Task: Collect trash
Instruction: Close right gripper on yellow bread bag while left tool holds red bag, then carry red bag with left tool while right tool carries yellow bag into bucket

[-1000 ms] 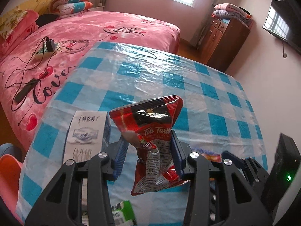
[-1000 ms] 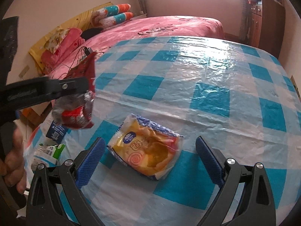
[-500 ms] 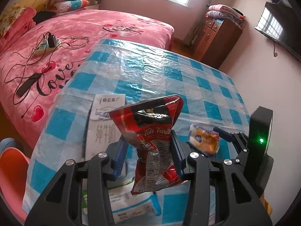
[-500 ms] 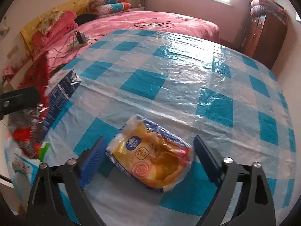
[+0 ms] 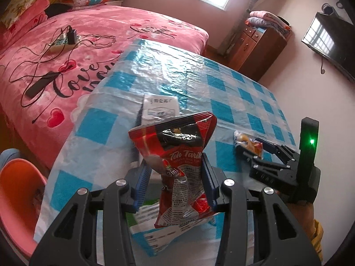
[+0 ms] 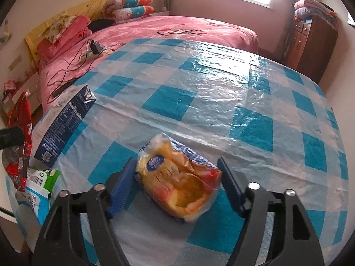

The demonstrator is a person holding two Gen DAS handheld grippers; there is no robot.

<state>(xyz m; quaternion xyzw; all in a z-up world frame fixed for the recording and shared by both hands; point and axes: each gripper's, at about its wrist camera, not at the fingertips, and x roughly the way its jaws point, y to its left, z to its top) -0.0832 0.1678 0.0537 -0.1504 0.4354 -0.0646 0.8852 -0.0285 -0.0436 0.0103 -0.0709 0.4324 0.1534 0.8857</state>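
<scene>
Red tea sachet [image 5: 177, 166]: "Teh Tarik" instant milk tea packet, crumpled, upright, lifted clear of the table; pinched at its waist.
Left gripper [image 5: 175, 181]: blue pads clamped on the red tea sachet, one on each side.
Yellow snack wrapper [image 6: 177, 184]: crinkled clear-and-yellow bag with a blue round logo, lying on the tablecloth near the table's front edge, between the right tool's pads.
Right gripper [image 6: 177, 188]: jaws closing around the yellow snack wrapper; left pad at the wrapper's edge, right pad just beside it; a firm press is not visible.
Blue carton [image 6: 64, 122]: flattened box, lying on the table's left side, well apart from the wrapper.
Green-and-white packaging [image 6: 42, 179]: torn, at the table's left corner, just in front of the blue carton.
Tablecloth [image 6: 221, 102]: glossy blue-and-white check plastic.
Bed [image 5: 66, 51]: pink cover with black script, a power strip and cables on it, beyond the table.
Cabinet [image 5: 259, 46]: dark wood, folded blankets on top.
</scene>
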